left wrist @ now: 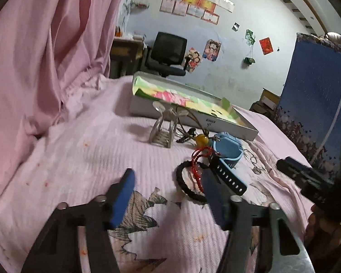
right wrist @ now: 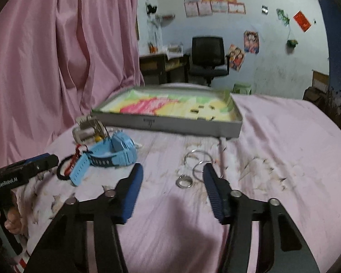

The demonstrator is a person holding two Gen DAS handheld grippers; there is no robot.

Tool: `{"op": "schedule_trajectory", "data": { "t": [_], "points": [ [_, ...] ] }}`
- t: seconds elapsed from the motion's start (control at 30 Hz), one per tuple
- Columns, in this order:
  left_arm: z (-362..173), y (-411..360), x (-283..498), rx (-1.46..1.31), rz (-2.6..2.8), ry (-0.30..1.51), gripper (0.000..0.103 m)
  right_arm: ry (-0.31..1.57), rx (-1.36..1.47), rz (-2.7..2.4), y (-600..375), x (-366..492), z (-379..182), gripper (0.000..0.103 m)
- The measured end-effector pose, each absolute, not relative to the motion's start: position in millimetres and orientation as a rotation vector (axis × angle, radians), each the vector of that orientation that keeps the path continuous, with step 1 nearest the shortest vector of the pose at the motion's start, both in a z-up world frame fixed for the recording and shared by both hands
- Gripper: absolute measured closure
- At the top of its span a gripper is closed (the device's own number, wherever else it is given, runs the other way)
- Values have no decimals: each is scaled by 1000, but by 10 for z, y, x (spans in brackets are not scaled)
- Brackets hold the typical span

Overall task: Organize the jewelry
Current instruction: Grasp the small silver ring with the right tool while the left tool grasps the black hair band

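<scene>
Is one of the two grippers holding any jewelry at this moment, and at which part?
Nothing is held. The left gripper and the right gripper are both open, empty.

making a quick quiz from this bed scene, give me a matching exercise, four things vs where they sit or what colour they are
Things:
1. watch
2. shallow box
3. small ring
4. clear hair clip

Descriptions:
A. lined with a pink, yellow and green print
B. light blue strap
C. silver, between the open right tongs
D. see-through, standing in front of the box

Pairs: 1-B, 2-A, 3-C, 4-D
</scene>
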State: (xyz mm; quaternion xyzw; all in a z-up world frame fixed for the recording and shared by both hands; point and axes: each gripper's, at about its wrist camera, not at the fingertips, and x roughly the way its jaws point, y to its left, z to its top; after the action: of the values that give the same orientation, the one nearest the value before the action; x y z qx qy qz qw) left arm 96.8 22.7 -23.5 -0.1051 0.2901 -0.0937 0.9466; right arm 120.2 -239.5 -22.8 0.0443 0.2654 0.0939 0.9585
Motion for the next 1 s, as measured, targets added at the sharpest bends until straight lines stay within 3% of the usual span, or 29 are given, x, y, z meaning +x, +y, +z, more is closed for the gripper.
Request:
{"op": "schedule_trajectory", "data": {
  "t": [0.1,0.23,0.6,0.7,1.0],
  "points": [
    [-264,213,1029,-216,-210,616,60,599,92,195,-2364,1318,-334,69],
    [-289,163,1098,-191,-223,654,72,673,101,187,-2355,1452,-474,73],
    [-316,105,1254,-159,-238,755,81,783,149,193,-2389,1715,-638,73],
    [-308,110,1273,-165,-241,767,95,784,165,203,-2399,1742,-666,85],
    [-208,112,1167,-167,-220,752,97,739,165,239,-2388,1595,-634,85]
  ]
}}
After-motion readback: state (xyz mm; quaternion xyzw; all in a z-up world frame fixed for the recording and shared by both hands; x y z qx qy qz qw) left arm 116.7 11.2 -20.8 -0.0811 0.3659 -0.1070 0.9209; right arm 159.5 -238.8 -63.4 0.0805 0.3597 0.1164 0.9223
